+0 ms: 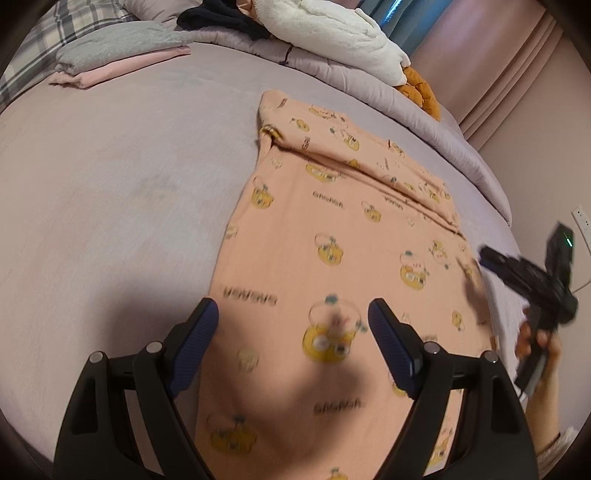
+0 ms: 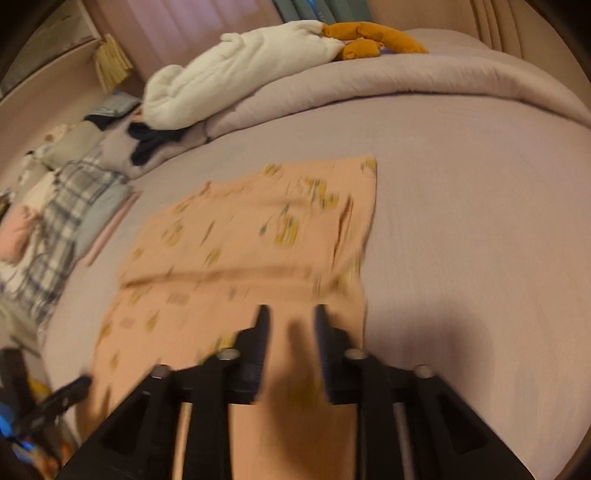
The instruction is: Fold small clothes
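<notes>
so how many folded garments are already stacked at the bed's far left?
2 visible: a grey one on top, a pink one directly under it, beside the plaid pillow. More could be hidden in the stack.

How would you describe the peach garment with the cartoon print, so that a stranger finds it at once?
Start at the wide mauve bed. In its open middle, before the rolled quilt, one peach garment lies flat, its far part folded over. It alone bears yellow cartoon figures; the folded pink and grey clothes near the pillows are plain.

Garment [image 1: 332, 229] flat on bed [image 1: 110, 184], before quilt [image 1: 424, 110]
</notes>
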`<act>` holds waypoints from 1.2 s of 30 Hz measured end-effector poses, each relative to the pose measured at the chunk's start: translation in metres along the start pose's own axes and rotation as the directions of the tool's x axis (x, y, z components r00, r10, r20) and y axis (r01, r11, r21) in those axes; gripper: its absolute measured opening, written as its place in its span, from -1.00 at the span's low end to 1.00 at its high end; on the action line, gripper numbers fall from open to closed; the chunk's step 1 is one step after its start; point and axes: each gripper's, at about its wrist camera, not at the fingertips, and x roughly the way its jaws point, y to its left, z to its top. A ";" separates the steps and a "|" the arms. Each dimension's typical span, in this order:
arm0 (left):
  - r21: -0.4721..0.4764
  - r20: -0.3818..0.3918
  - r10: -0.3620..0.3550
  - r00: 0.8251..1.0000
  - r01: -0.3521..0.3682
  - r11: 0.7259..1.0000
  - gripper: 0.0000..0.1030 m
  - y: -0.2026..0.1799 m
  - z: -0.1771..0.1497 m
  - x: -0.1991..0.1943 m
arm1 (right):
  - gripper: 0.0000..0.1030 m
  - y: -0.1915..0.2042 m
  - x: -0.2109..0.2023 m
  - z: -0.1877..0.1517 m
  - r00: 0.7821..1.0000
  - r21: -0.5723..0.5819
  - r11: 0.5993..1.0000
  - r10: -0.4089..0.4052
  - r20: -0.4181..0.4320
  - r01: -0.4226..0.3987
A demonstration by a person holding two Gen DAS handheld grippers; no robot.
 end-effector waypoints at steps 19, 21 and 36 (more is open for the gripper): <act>-0.094 -0.003 0.057 0.998 -0.057 0.994 0.62 0.012 -0.048 -0.039 | -0.07 -0.020 -0.069 -0.100 0.991 0.164 0.978 0.132 0.001 -0.131; -0.112 -0.002 0.054 0.999 -0.054 0.992 0.62 0.017 -0.049 -0.041 | -0.06 -0.019 -0.071 -0.109 0.990 0.170 0.976 0.140 -0.004 -0.137; -0.150 0.030 0.043 0.999 -0.038 0.988 0.62 0.028 -0.049 -0.043 | 0.02 -0.018 -0.068 -0.132 0.988 0.176 0.977 0.138 -0.069 -0.124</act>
